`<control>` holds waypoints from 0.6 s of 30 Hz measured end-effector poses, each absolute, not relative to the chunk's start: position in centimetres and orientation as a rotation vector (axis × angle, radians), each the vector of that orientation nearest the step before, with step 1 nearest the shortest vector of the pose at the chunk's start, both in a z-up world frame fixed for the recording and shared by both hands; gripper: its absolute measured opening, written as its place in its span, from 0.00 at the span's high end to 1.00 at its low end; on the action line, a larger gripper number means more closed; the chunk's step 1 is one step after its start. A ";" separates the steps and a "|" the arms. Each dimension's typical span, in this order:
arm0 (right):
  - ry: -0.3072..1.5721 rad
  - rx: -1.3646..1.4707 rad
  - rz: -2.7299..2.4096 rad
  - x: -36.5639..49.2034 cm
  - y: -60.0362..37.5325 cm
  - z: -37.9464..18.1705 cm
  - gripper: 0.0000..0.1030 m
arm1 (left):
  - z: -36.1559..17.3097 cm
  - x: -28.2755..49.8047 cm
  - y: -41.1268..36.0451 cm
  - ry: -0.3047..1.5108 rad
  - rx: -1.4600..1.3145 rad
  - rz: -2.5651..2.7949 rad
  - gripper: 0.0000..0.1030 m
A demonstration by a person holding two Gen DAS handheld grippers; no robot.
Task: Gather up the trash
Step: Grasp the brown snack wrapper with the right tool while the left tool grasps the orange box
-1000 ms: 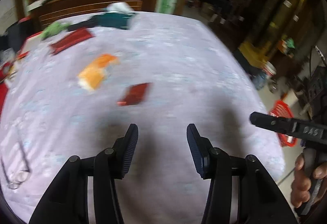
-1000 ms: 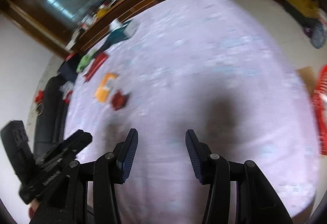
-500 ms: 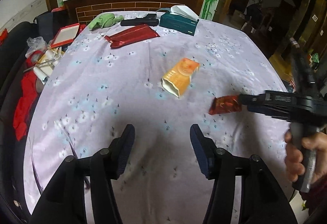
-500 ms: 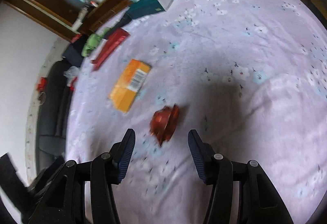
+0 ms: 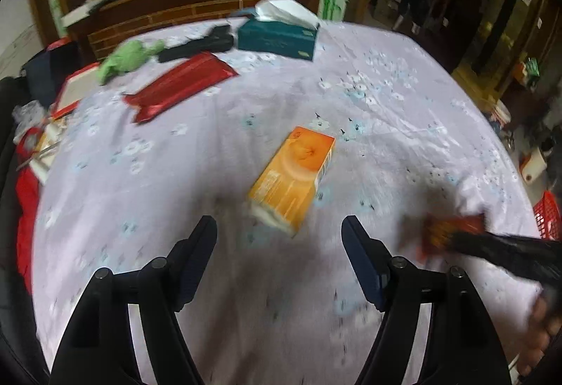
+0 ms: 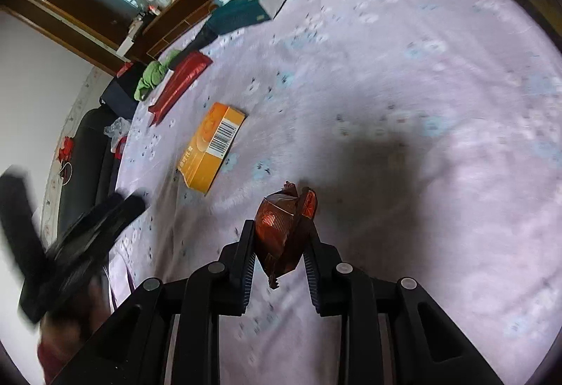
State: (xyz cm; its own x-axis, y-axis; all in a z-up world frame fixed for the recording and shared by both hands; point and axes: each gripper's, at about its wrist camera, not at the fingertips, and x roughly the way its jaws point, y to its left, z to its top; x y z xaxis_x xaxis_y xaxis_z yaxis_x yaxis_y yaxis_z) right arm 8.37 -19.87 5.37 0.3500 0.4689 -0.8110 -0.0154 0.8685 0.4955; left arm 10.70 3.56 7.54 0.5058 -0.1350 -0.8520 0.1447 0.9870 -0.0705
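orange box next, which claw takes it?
Left. The left claw is open and empty with the orange box just ahead of it; the right claw is shut on the brown wrapper.

An orange carton (image 6: 210,146) lying on the flower-printed tablecloth (image 6: 404,69) carries a black-and-white barcode label on its side, left of centre in the right wrist view; the digits beneath the bars are too small to read, as is a line of white characters near its lower left corner. In the left wrist view, small print at the carton's far end and a gold mark on the teal tissue box (image 5: 277,40), upper centre, are blurred beyond reading. No other lettering is legible.
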 end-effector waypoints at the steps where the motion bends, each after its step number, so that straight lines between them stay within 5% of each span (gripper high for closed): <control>1: 1.173 0.436 0.323 7.7 -20.5 5.8 0.73 | 6.8 11.8 3.1 1.041 0.024 -0.170 0.30; 14: 1.116 0.442 0.217 2.6 -25.9 8.0 0.74 | 1.5 18.4 0.9 1.141 0.070 -0.171 0.30; 18: 1.120 0.450 0.195 1.9 -26.3 8.0 0.74 | 1.3 18.2 1.0 1.136 0.029 -0.164 0.46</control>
State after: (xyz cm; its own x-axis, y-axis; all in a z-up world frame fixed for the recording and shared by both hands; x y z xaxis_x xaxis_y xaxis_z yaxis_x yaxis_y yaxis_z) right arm 1.91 -26.28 8.00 0.4308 0.3717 -0.8223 0.0724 0.8941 0.4421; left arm 18.24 0.95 1.28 0.4105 -0.1156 -0.9045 0.1452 0.9876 -0.0603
